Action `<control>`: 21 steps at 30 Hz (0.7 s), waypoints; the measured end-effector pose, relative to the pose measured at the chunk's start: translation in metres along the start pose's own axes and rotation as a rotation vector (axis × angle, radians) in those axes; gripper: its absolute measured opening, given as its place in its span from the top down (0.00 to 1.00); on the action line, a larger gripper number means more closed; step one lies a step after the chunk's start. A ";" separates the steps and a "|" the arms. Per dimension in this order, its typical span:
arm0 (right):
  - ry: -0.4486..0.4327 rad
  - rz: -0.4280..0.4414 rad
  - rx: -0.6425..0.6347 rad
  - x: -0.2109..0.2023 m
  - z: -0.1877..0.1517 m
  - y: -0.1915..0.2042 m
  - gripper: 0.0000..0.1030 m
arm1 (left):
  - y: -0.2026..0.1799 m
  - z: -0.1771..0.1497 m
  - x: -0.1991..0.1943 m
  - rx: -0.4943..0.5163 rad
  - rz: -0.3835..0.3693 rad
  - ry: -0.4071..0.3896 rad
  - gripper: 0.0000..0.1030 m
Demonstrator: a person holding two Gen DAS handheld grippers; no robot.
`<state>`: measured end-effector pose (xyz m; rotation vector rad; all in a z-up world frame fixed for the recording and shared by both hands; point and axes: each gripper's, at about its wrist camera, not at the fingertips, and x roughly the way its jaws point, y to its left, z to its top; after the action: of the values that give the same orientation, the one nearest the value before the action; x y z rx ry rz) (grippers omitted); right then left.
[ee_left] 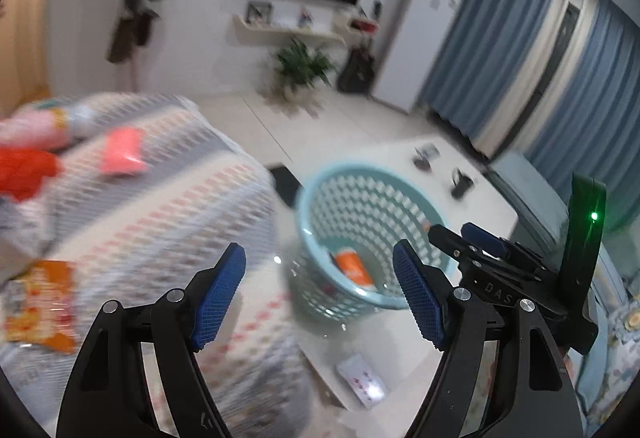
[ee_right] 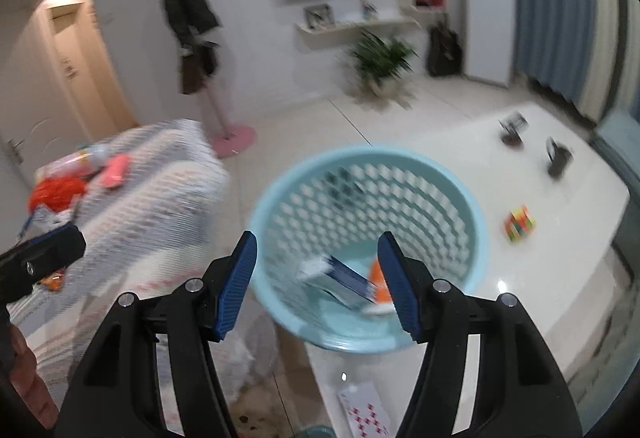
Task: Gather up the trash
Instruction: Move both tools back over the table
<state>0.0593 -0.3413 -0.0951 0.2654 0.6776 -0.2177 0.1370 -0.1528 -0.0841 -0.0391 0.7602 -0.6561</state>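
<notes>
A light blue perforated basket [ee_left: 370,197] [ee_right: 472,213] stands on a white table. It holds an orange wrapper [ee_left: 353,266] [ee_right: 378,278] and a blue and white packet [ee_right: 340,278]. My left gripper [ee_left: 320,302] is open and empty, between the patterned sofa and the basket. My right gripper [ee_right: 318,286] is open and empty above the basket's near rim; it also shows in the left wrist view [ee_left: 472,242]. On the sofa lie a pink wrapper [ee_left: 122,151] [ee_right: 114,169], a red bag [ee_left: 24,169] [ee_right: 56,191] and an orange snack bag [ee_left: 36,302].
The white table [ee_right: 540,165] carries a black mug [ee_right: 558,157], a small dark holder [ee_right: 512,129], a colour cube [ee_right: 519,224] and a white card [ee_right: 364,410]. The patterned sofa [ee_left: 160,205] is at left. A potted plant [ee_right: 380,57] and TV stand at the far wall.
</notes>
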 end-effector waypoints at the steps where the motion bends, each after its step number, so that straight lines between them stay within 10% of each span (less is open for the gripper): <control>1: -0.023 0.024 -0.028 -0.006 0.004 0.016 0.42 | 0.008 0.001 -0.015 -0.009 0.018 -0.029 0.28; 10: -0.151 0.238 -0.226 -0.034 0.021 0.154 0.42 | 0.104 -0.003 -0.144 -0.156 0.289 -0.242 0.28; 21: -0.104 0.413 -0.413 -0.005 0.021 0.289 0.42 | 0.245 -0.040 -0.225 -0.356 0.576 -0.227 0.22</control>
<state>0.1501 -0.0742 -0.0268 -0.0065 0.5357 0.3011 0.1217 0.1783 -0.0369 -0.2085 0.6189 0.0363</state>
